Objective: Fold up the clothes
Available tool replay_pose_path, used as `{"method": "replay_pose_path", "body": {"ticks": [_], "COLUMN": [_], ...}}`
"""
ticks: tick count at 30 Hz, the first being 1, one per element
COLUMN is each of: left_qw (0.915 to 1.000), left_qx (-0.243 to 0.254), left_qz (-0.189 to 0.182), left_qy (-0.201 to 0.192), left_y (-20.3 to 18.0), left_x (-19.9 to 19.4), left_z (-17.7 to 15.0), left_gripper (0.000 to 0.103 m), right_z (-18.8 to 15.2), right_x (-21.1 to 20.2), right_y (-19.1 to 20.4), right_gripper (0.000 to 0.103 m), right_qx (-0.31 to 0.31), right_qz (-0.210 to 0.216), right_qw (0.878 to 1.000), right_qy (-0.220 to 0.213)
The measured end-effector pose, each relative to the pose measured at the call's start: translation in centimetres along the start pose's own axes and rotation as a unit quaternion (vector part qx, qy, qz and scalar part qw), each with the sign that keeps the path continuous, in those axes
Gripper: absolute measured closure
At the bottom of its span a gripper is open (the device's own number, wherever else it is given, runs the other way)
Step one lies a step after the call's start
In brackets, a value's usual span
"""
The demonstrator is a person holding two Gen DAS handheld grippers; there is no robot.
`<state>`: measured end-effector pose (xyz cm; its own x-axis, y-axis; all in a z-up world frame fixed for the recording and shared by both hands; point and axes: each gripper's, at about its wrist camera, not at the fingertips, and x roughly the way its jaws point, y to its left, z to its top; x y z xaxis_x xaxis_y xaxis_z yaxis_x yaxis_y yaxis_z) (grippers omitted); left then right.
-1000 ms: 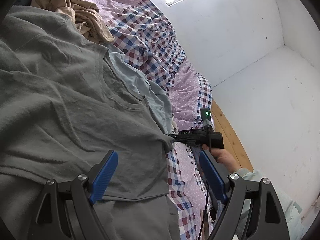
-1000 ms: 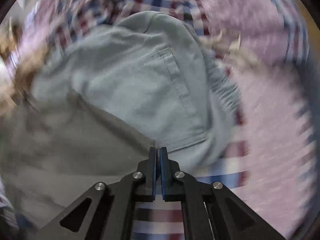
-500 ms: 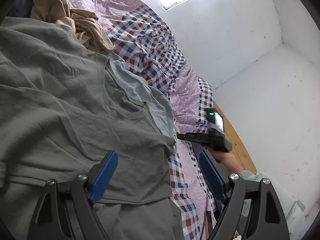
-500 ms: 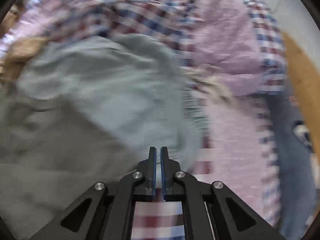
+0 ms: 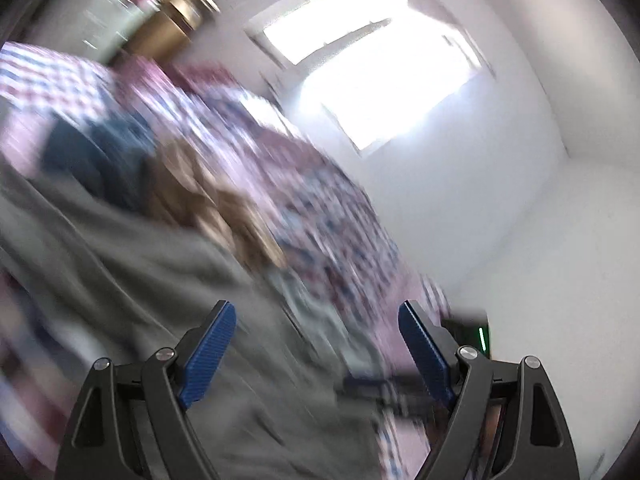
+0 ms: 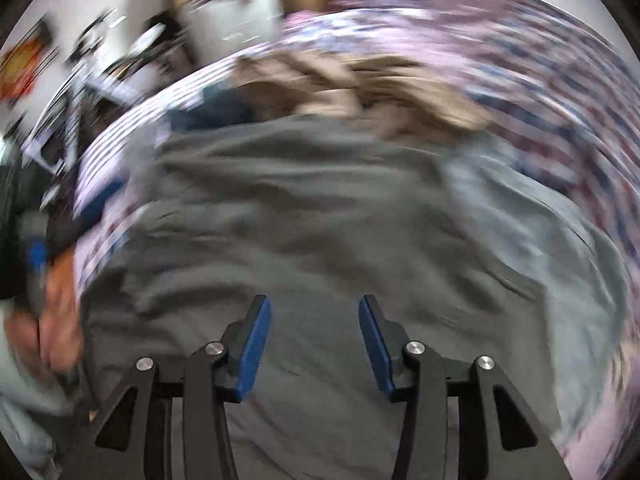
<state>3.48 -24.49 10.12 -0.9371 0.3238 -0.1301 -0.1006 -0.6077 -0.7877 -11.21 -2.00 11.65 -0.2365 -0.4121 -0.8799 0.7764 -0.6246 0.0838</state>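
Each tool, left tool [image 5: 316,318] and right tool [image 6: 314,312], has black angular arms, silver screws and ribbed blue pads [image 6: 254,350]; a pale sleeve [image 6: 24,420] shows.

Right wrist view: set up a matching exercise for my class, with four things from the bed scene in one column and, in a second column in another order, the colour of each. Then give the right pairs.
Things
1. T-shirt spread under the right gripper
2. Garment lying at the T-shirt's right edge
3. Crumpled clothes beyond the T-shirt
4. Gripper pads

Colours
A. tan
B. blue
C. dark grey
D. pale blue-grey

Pairs: 1-C, 2-D, 3-A, 4-B
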Motion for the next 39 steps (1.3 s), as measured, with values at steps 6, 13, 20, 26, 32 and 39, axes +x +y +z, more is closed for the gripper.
{"method": "replay_pose_path", "body": {"ticks": [6, 13, 20, 26, 32, 39], "left_qw": [0.9937, 0.9823, 0.9835, 0.9824, 0.9818, 0.9815], "left_qx": [-0.09, -0.166, -0.164, -0.172, -0.176, -0.177], "left_qz": [0.054, 0.083, 0.076, 0.073, 0.072, 0.073], "left_qy": [-0.04, -0.022, -0.007, -0.007, -0.007, -0.009], "left_y": [6.7, 11.4, 11.3, 11.5, 11.6, 11.5], "left_x": [-2.0, -2.4, -2.0, -2.1, -2.2, -2.1], "left_z": [3.6, 4.5, 4.5, 4.5, 4.4, 4.4], "left_gripper": [0.017, 0.017, 0.017, 0.017, 0.017, 0.017], "right_z": [2.8, 6.3, 7.5, 6.9, 6.4, 6.6], "right_x": [4.0, 7.3, 10.1, 9.7, 7.6, 6.2], "right_y": [5.9, 8.6, 9.3, 9.2, 8.0, 6.8], "right_gripper": [0.056, 0.056, 0.056, 0.088, 0.1, 0.102], "right_qx": [-0.091, -0.127, -0.14, -0.141, -0.126, -0.107], "right_qz": [0.032, 0.074, 0.095, 0.1, 0.087, 0.06], "right_qw": [0.995, 0.989, 0.983, 0.982, 0.987, 0.992], "right_qy": [0.006, 0.024, 0.07, 0.078, 0.051, 0.023]}}
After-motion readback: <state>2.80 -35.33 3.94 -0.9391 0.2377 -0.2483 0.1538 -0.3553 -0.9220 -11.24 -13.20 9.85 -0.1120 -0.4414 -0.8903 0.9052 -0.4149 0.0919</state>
